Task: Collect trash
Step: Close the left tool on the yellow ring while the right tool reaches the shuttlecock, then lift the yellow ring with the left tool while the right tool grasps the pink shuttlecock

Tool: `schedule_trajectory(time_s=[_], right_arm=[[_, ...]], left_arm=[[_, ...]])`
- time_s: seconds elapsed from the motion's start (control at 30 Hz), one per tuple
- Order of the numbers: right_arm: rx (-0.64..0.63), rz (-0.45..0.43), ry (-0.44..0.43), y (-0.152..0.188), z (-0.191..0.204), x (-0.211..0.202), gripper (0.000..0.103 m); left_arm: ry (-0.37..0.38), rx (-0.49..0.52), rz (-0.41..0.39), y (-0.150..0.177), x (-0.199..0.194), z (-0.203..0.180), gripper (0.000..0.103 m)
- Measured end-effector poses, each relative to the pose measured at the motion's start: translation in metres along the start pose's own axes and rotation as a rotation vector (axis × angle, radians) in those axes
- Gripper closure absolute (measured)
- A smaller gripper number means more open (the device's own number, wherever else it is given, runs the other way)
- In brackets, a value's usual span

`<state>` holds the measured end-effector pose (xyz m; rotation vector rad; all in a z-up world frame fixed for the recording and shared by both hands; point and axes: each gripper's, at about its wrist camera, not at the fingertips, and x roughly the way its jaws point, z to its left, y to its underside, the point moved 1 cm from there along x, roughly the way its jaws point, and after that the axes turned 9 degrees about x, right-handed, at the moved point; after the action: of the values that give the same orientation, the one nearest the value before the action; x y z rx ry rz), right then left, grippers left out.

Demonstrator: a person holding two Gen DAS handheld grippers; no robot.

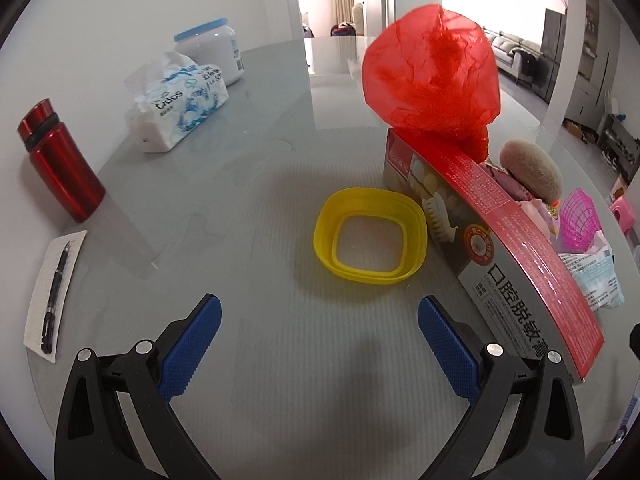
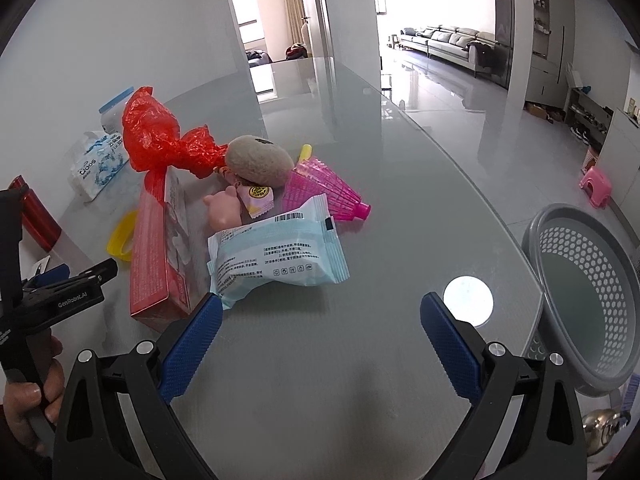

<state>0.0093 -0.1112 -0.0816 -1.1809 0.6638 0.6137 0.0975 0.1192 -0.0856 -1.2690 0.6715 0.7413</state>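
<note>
A pile of trash lies on the grey glass table [image 2: 400, 184]. In the right wrist view I see a light blue wrapper [image 2: 276, 256], a red toothpaste box [image 2: 154, 256], a red plastic bag [image 2: 160, 136], a pink mesh cone [image 2: 320, 192], a small pink-and-yellow sachet [image 2: 256, 198] and a yellow ring [image 2: 122, 236]. A grey perforated basket [image 2: 588, 296] stands beyond the table's right edge. My right gripper [image 2: 320, 340] is open and empty, just short of the blue wrapper. My left gripper [image 1: 320, 344] is open and empty, in front of the yellow ring [image 1: 370, 234], beside the red box [image 1: 508, 240].
A red flask [image 1: 60, 164], a tissue pack [image 1: 180, 108], a white jar with a blue lid [image 1: 216, 50] and a notepad with a pen [image 1: 52, 292] sit along the table's left side. A beige stone-like lump [image 2: 258, 160] and a pink pig figure [image 2: 224, 208] lie in the pile.
</note>
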Motion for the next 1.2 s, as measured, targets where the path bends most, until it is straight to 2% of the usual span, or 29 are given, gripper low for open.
schedule_trajectory(time_s=[0.37, 0.63, 0.77, 0.8, 1.0, 1.2], right_arm=[[0.025, 0.006, 0.011, -0.008, -0.013, 0.007, 0.008], [0.045, 0.008, 0.019, -0.009, -0.024, 0.009, 0.008], [0.048, 0.004, 0.013, -0.011, -0.028, 0.009, 0.008], [0.045, 0.002, 0.011, -0.012, -0.028, 0.01, 0.008], [0.007, -0.028, -0.013, -0.032, -0.035, 0.015, 0.008], [-0.014, 0.015, -0.092, -0.065, -0.044, 0.04, 0.008]], left_arm=[[0.022, -0.022, 0.042, -0.024, 0.034, 0.002, 0.006], [0.024, -0.009, 0.03, -0.03, 0.048, -0.003, 0.008], [0.063, -0.006, 0.014, -0.032, 0.049, -0.005, 0.034], [0.064, -0.005, 0.011, -0.031, 0.048, -0.006, 0.036], [0.052, -0.016, -0.005, -0.026, 0.039, -0.004, 0.037], [0.031, -0.026, -0.044, -0.019, 0.012, 0.002, 0.037]])
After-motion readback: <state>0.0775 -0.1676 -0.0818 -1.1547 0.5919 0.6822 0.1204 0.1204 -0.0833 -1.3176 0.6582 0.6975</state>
